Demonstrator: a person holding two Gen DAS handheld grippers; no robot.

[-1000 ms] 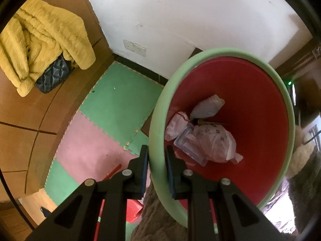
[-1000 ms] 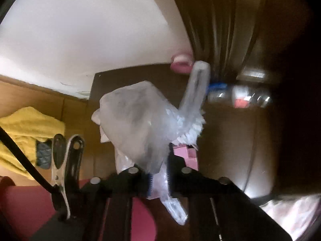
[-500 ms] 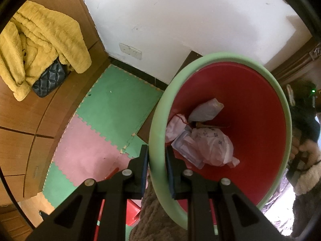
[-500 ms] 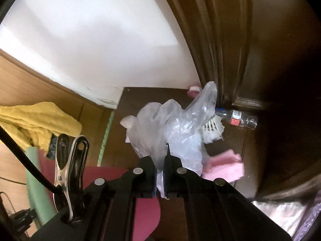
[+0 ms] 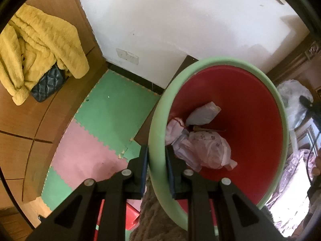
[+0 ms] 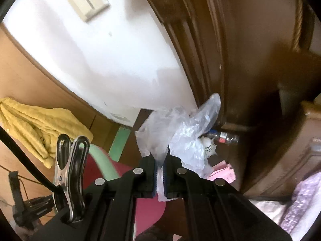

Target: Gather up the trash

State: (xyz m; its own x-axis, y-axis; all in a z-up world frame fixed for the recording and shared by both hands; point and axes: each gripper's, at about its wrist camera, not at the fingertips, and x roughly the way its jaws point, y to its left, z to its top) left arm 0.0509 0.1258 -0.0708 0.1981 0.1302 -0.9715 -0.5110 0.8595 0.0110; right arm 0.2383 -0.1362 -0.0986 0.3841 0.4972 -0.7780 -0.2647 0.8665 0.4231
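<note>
Trash in transit: my right tool (image 6: 159,167) pinches a crumpled clear plastic bag (image 6: 176,132), light, limp and slippery, by its gathered neck, while my left tool (image 5: 156,167) clamps the bin's green rim (image 5: 155,132).

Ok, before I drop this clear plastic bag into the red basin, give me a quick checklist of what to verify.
1. Right hand-held gripper shut on the crumpled clear plastic bag: ok.
2. Left hand-held gripper clamped on the green rim of the round red basin: ok.
3. Room in the basin: ok, only a few white wrappers lie at the bottom.
4. Bag over the basin opening: not ok, it hangs beside the rim.
5. Bag hanging free of floor litter, the plastic bottle and pink paper: cannot tell.
</note>
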